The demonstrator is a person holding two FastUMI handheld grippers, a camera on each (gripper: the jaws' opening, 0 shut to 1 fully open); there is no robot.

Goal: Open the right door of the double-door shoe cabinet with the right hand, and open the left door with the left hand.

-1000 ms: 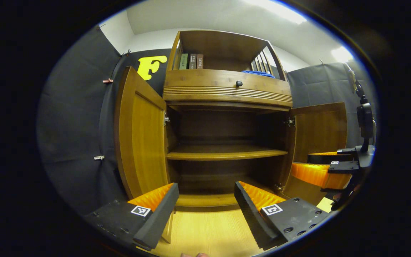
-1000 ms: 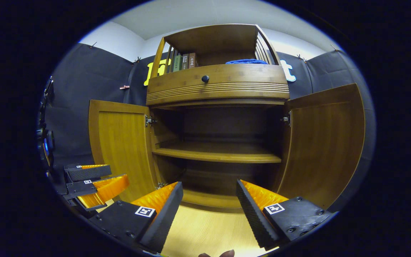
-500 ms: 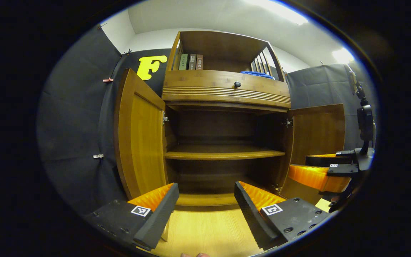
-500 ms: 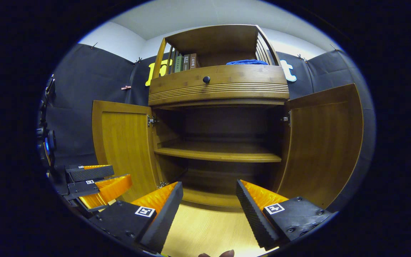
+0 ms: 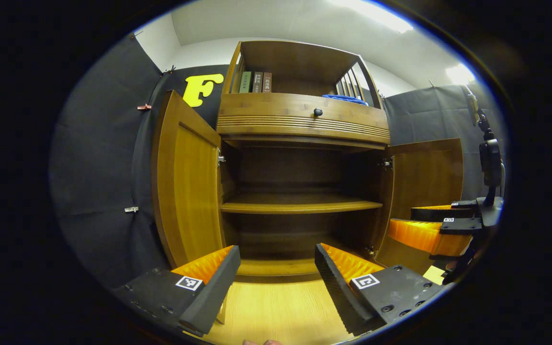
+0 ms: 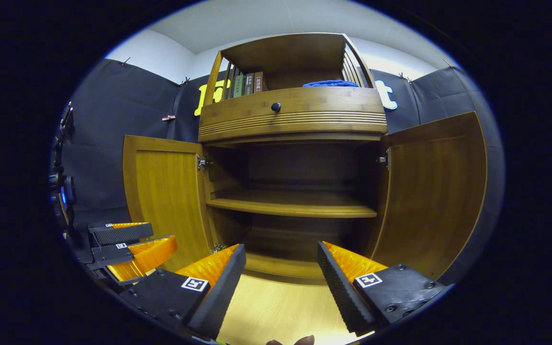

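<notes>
The shoe cabinet [image 5: 300, 201] has its lower interior in shadow; both doors stand open. The left hand-held gripper [image 5: 276, 282] and right hand-held gripper [image 6: 281, 282] gape wide, holding nothing, before it.

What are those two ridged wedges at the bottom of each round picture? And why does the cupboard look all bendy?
Those wedges are the two fingers of a hand-held grabbing tool. A person holds one tool in each hand, and a small camera rides on each, looking forward along its fingers. The lens is very wide, so straight things look bent.

In the left gripper view you look along the left gripper; off at the side is the right gripper. The right gripper view looks along the right gripper.

Both grippers are open and hold nothing.

Ahead stands a wooden shoe cabinet on a pale wooden floor. Its left door and right door both stand swung open. Inside is a shelf with nothing on it. On top are some books and a blue cloth, above a drawer with a small dark knob.
</notes>
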